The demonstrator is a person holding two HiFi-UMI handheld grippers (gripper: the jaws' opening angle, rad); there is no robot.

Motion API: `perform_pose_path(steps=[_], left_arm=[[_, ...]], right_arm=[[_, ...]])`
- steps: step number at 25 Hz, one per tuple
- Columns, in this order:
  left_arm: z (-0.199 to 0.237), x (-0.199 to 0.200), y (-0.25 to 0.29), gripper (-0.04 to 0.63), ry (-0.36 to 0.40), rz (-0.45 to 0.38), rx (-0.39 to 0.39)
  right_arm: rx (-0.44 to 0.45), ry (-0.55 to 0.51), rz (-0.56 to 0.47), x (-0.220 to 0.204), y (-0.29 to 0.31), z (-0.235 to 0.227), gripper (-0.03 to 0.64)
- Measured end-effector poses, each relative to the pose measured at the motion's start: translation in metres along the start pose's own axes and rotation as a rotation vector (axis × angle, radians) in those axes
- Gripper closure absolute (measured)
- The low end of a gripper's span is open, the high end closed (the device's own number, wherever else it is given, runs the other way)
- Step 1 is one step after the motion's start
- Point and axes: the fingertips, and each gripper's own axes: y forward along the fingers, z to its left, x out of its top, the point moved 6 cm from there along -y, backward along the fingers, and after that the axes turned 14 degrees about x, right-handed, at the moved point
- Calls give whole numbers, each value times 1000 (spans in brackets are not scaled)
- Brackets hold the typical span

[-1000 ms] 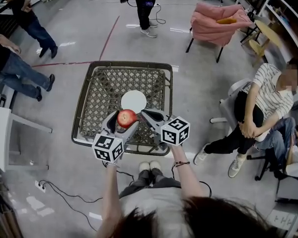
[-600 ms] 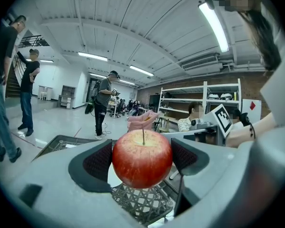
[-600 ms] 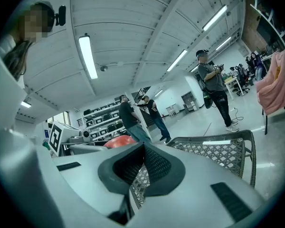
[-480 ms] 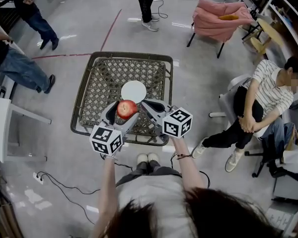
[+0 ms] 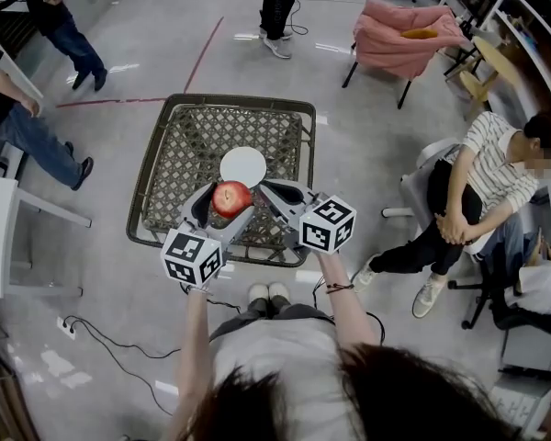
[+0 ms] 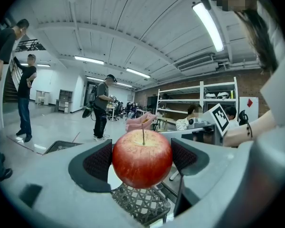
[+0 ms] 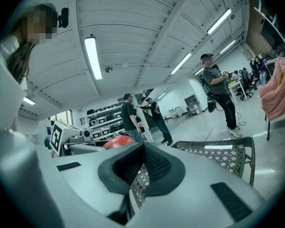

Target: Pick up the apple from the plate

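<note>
Since the apple [image 6: 142, 159] already sits between the pads of your left gripper [image 5: 226, 209], you are past the grasp and into the lift, by my reading. In the left gripper view the jaws are clamped on the fruit from both sides. Each dark ribbed pad touches its skin at about the widest part, and the apple stands upright with its stem pointing up. Below it you see the woven top of the wicker table [image 5: 184, 154] with open air between the two, so the fruit is carried, not resting on anything.

From the head view, the white plate [image 5: 243, 165] lies bare in the middle of that table. The apple hangs nearer to you than the plate, over the table's near half and close to the plate's near edge.

Your right gripper [image 5: 265, 190] is pinched closed with nothing in it: its own view shows the two pads pressed together, with the red of the apple peeking over at the left. It hovers just beside the apple and, as far as I can tell, does not touch it.

The pick looks all but done. What is left, I judge, is an even squeeze and a level wrist while you carry the apple clear, because a smooth round fruit held at two points could roll or slip if the grip slackens.
</note>
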Motion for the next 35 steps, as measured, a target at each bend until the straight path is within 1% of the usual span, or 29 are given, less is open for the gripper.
perform_pose_path(steps=[8,35], left_arm=[[-4,10,-7,204,14,-26,1],[-7,4,-14,204,8,-20,-10]], right_arm=[[18,-25,-21,9,-2,8,607],[27,-48,-18,4,-6,19,607]])
